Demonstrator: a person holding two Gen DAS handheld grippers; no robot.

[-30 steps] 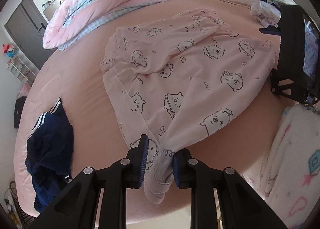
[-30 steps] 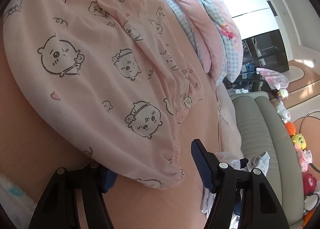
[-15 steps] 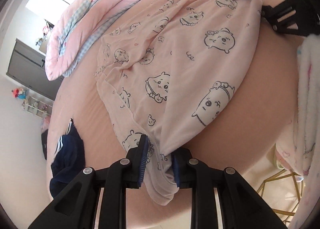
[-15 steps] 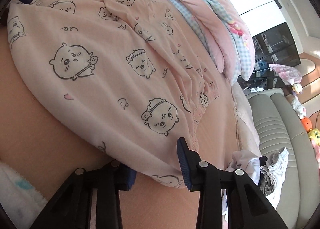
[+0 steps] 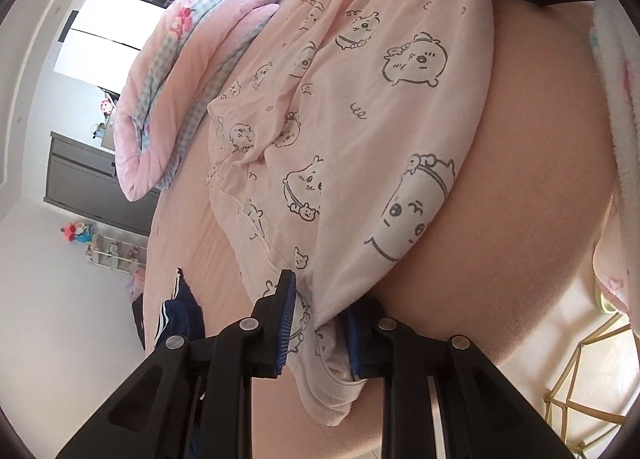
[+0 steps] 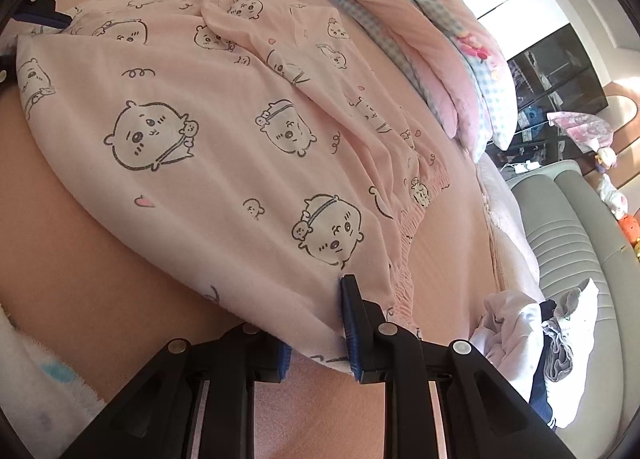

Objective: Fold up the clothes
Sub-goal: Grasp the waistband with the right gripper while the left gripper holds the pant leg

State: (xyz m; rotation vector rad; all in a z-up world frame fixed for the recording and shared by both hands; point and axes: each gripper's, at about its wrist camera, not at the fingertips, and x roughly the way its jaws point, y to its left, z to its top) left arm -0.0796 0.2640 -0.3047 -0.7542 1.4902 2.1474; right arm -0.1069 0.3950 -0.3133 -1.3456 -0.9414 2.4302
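Here, one pair of pale pink pyjama trousers (image 5: pixel 360 131) lay spread across the pink bed (image 5: pixel 532 163), printed with grey cartoon animal faces, small hearts and squiggles, one leg folded and creased over the other. At far left of the left wrist view one dark navy garment with white stripes (image 5: pixel 178 311) lay on the bed. One rolled pink and blue-check quilt (image 5: pixel 180 71) sat beyond the trousers. The left gripper (image 5: pixel 318 325) had its jaws closing, with the cuff end of a trouser leg bunched between its blue pads. At right, one white fluffy blanket (image 5: pixel 616 71) edged the bed. In the right wrist view, the right gripper (image 6: pixel 314 333) had its jaws closing on the corner by the gathered elastic waistband (image 6: pixel 412 219). One heap of white and dark clothes (image 6: pixel 536 335) lay to its right, near a grey sofa (image 6: pixel 568 243).
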